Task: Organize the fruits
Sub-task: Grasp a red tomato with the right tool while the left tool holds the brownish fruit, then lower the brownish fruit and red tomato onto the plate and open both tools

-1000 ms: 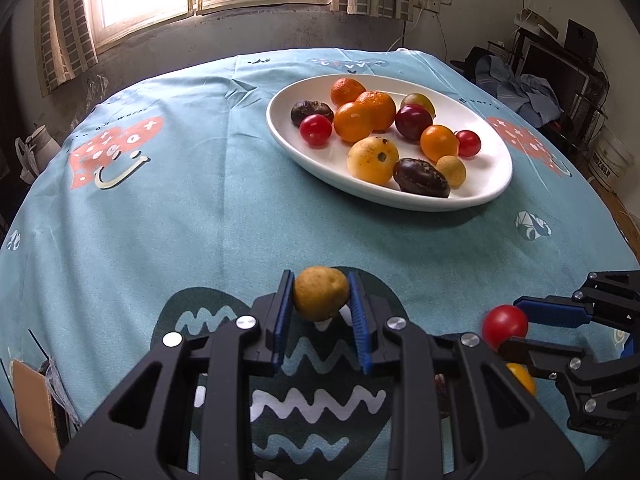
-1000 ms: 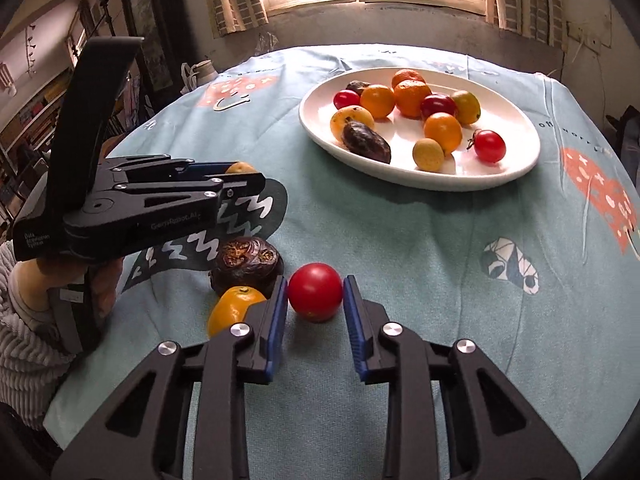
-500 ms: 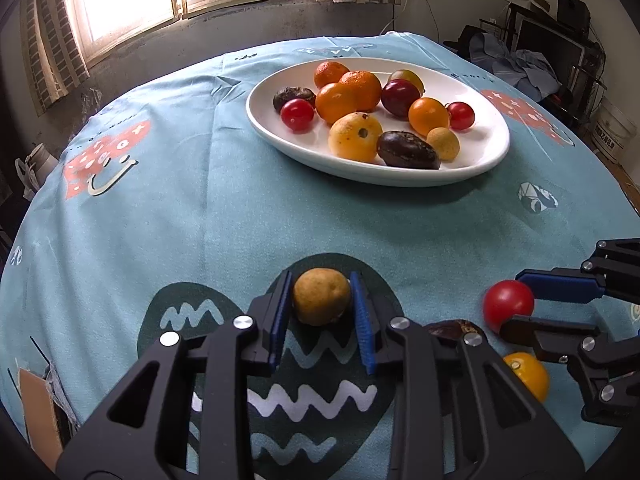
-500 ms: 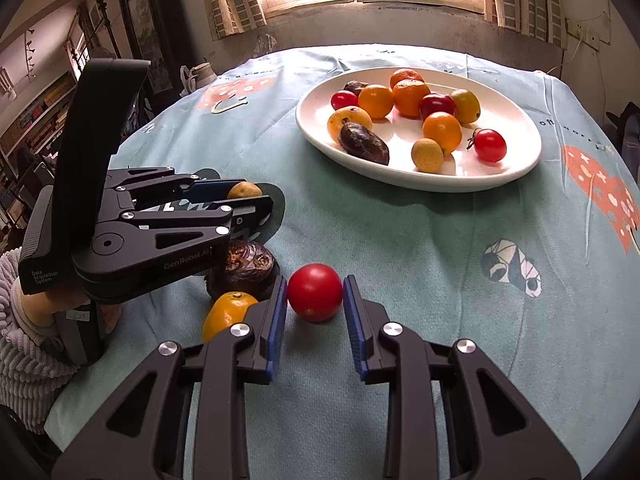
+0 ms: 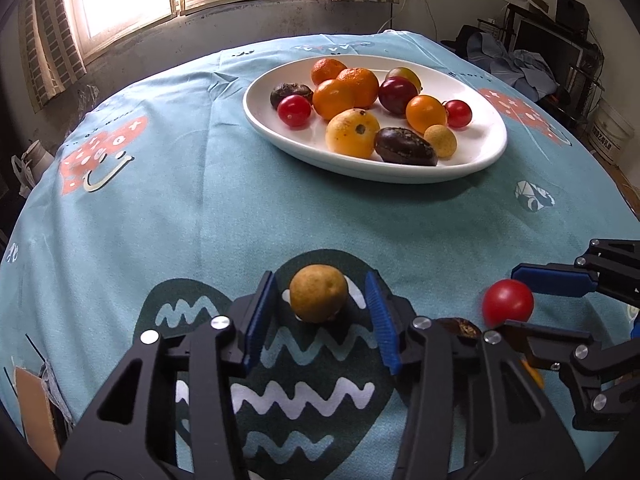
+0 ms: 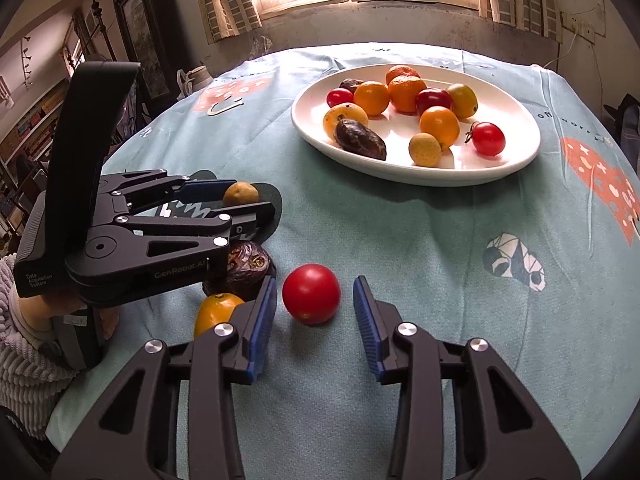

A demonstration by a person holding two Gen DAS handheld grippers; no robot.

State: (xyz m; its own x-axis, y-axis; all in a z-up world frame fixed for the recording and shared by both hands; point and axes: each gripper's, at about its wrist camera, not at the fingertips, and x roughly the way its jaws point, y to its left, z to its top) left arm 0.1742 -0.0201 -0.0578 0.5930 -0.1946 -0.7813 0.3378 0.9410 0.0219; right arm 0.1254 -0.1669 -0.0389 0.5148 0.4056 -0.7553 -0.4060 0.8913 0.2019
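left gripper (image 5: 320,312) jaws opening, tan fruit (image 5: 318,293) between, pads clear | right gripper (image 6: 314,314) jaws opening, red tomato (image 6: 311,293) between, untouched | both rest on worktop (image 6: 400,248), near white plate (image 6: 400,172) | likely light, smooth, soft, rolls; grip across middle | round, no clear long axis

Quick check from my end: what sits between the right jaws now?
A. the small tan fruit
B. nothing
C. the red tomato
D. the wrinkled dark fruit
C: the red tomato lies on the cloth between the jaws of the right gripper, which are opening and clear of it on both sides.
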